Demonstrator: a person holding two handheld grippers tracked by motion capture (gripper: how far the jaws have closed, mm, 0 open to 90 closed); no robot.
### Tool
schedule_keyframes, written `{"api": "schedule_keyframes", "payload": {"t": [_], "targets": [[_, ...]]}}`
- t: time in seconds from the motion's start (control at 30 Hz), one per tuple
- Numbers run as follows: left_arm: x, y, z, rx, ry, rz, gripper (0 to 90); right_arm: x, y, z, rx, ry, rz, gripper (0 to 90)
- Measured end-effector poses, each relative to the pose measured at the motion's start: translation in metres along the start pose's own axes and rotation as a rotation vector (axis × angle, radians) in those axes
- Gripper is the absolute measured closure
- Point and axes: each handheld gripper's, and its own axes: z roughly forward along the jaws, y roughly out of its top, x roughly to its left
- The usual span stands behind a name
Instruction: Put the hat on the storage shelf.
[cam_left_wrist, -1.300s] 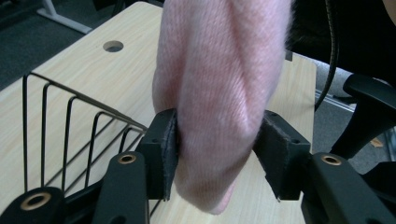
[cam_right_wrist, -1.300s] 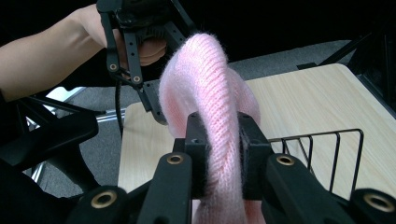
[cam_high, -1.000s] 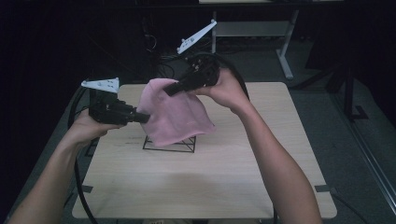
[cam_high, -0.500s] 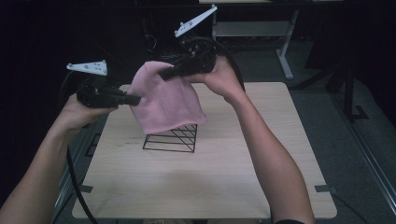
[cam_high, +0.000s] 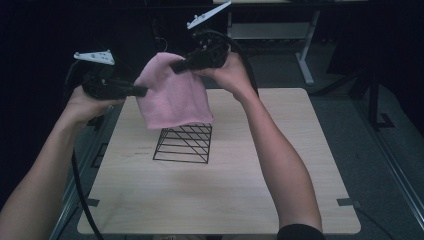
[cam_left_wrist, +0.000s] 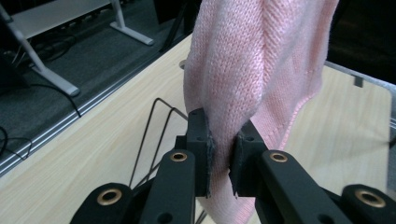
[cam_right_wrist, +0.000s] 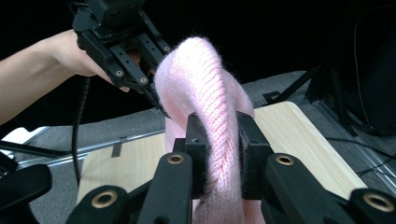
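A pink knitted cloth hangs in the air between both grippers, above a black wire rack on the wooden table. My left gripper pinches its left edge; its jaws have just been closing, and in the left gripper view the left gripper presses on a fold of the cloth. My right gripper is shut on the top right of the cloth. In the right gripper view the right gripper squeezes a thick roll of cloth, with the left gripper beyond it.
The wire rack stands near the table's middle, just under the cloth's lower hem. A desk frame with white legs stands on the grey floor behind the table. A black cable hangs off the table's left edge.
Both grippers have risen and shifted left with the cloth. The cloth has lifted off the wire rack and now hangs free above it.
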Motion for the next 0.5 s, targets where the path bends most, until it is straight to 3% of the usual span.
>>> {"api": "schedule_keyframes", "payload": {"t": [0.23,0.5], "targets": [[0.004,-0.002,0.011,0.024,0.011,0.007,79.5,-0.01,-0.009,0.005,-0.006,-0.002,0.013,77.5],[0.003,-0.004,0.02,0.064,0.034,0.033,78.9,-0.009,-0.022,0.008,-0.013,0.009,0.024,77.5]]}}
